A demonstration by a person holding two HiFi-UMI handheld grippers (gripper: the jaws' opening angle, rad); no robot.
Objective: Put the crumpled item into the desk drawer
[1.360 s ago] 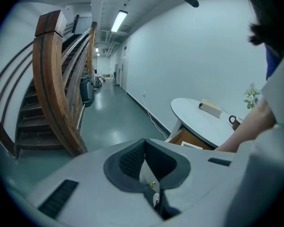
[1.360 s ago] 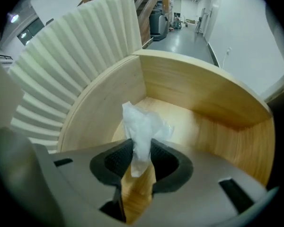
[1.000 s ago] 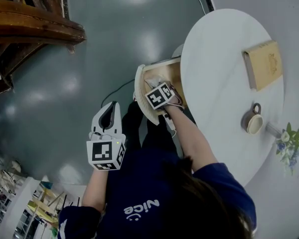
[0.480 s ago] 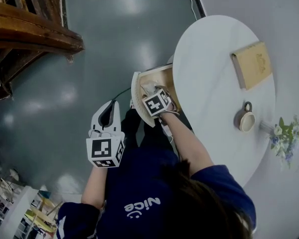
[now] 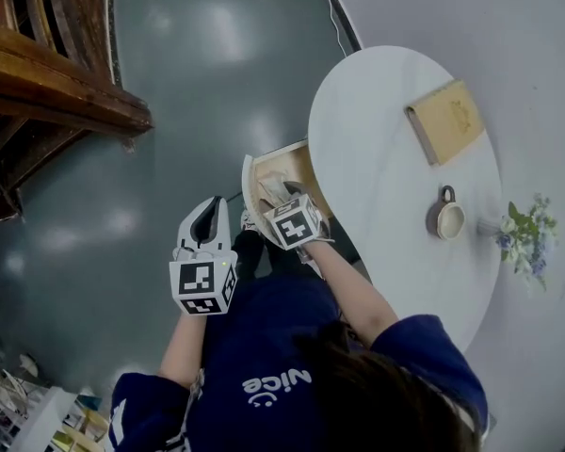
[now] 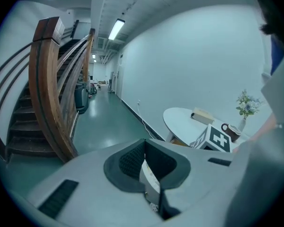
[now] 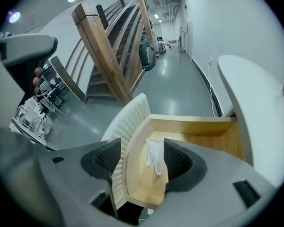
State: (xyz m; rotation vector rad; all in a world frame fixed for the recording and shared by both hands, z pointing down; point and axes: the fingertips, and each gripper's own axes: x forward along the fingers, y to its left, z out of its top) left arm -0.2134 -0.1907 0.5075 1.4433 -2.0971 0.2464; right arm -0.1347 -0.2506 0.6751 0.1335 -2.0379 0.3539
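Observation:
The desk drawer stands pulled out from under the round white table. The crumpled white item lies on the drawer's wooden floor, just inside its curved ribbed front. My right gripper hangs over that front, and its jaws are opening wide. The item lies low between them, beside the right pad, and neither pad presses on it. From the head view the item shows just beyond my right gripper. My left gripper is held off to the left over the floor, its pads together and holding nothing.
On the table lie a tan book, a mug and a small vase of flowers. A wooden staircase rises at the left. A cable runs along the wall. Grey floor surrounds the table.
My right gripper has drawn back a little from the drawer, and the white item now lies in plain view on the drawer floor. My left gripper has hardly moved.

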